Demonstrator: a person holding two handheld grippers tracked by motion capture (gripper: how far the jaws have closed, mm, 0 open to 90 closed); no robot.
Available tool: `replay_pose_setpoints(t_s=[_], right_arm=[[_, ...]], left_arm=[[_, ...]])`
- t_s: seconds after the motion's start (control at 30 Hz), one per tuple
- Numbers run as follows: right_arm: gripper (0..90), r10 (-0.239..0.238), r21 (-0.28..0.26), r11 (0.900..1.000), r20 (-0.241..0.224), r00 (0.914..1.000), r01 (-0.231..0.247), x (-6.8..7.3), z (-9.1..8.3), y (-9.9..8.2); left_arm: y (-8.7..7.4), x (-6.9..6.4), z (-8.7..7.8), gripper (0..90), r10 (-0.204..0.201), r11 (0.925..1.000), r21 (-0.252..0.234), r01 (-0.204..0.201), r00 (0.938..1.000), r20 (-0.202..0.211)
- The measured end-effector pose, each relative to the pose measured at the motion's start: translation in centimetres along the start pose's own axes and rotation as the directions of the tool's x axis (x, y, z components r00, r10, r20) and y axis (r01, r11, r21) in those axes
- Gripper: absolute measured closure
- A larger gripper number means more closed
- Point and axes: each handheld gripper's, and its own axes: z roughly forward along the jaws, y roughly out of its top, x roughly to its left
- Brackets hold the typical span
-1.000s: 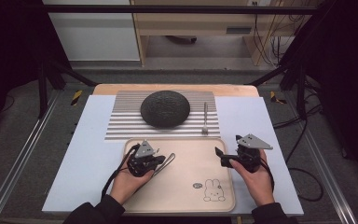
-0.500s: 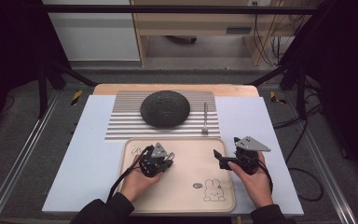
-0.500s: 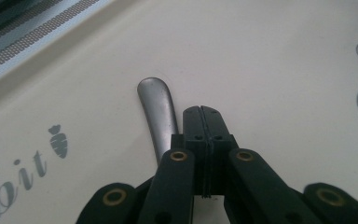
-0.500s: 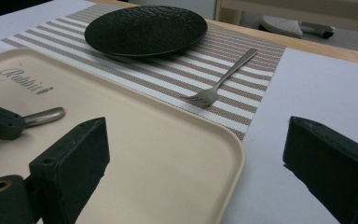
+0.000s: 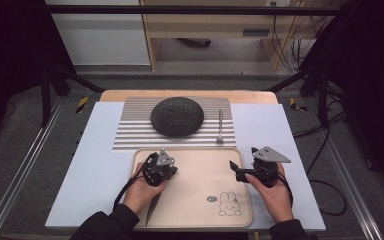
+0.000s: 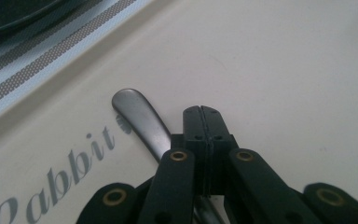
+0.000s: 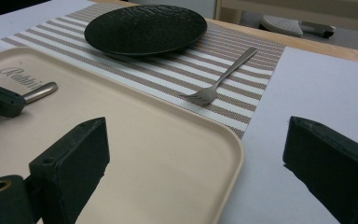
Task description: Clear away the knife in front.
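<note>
From above, the left gripper (image 5: 156, 170) sits over the near-left part of the beige tray (image 5: 200, 165), its jaws pressed onto a metal knife (image 5: 152, 207) whose blade runs back from the fingers toward the person along the tray's left edge. The right gripper (image 5: 240, 171) rests at the tray's right rim with its fingers spread and nothing between them; beyond both pairs of fingers lie the striped placemat (image 5: 130, 135), the black plate (image 5: 177, 116) and a fork (image 5: 220, 127). In the left gripper view the two black jaws meet flat against each other, and the knife's rounded handle end (image 6: 137, 116) pokes out just left of the fingertips, lying on the tray beside the printed word "Rabbit". In the right gripper view the jaws stand wide apart, the tray's corner (image 7: 228, 144) lies between them, the fork (image 7: 219, 81) is ahead of them on the placemat, and the plate (image 7: 144, 28) lies farther off.
</note>
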Motion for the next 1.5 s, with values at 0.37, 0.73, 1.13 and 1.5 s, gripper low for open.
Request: replay_pose_setpoints(t_s=[0.37, 0.73, 1.13, 1.5], right_arm=[[7.0, 0.001, -0.004, 1.0, 0.004, 1.0, -0.001, 0.0, -0.2, 0.0], [7.1, 0.011, -0.01, 0.9999, 0.006, 0.9999, -0.011, -0.1, -0.2, 0.1], [7.1, 0.011, -0.002, 0.9999, 0.002, 0.9999, -0.011, -0.1, -0.1, 0.1], [6.7, 0.008, 0.002, 1.0, 0.004, 1.0, -0.008, 0.2, 0.2, 0.5]], left_arm=[[-2.7, 0.9, -2.3, 90.0, -0.047, 0.9988, -0.016, 0.046, 0.9988, -0.014], [-4.4, 1.6, -4.0, 90.0, -0.067, 0.9976, -0.019, 0.066, 0.9962, -0.055], [-5.6, 3.9, -4.9, 90.0, -0.137, 0.9903, -0.04, 0.133, 0.9842, -0.112], [-6.1, 4.6, -5.9, 90.0, -0.155, 0.9857, -0.086, 0.145, 0.9817, -0.111]])
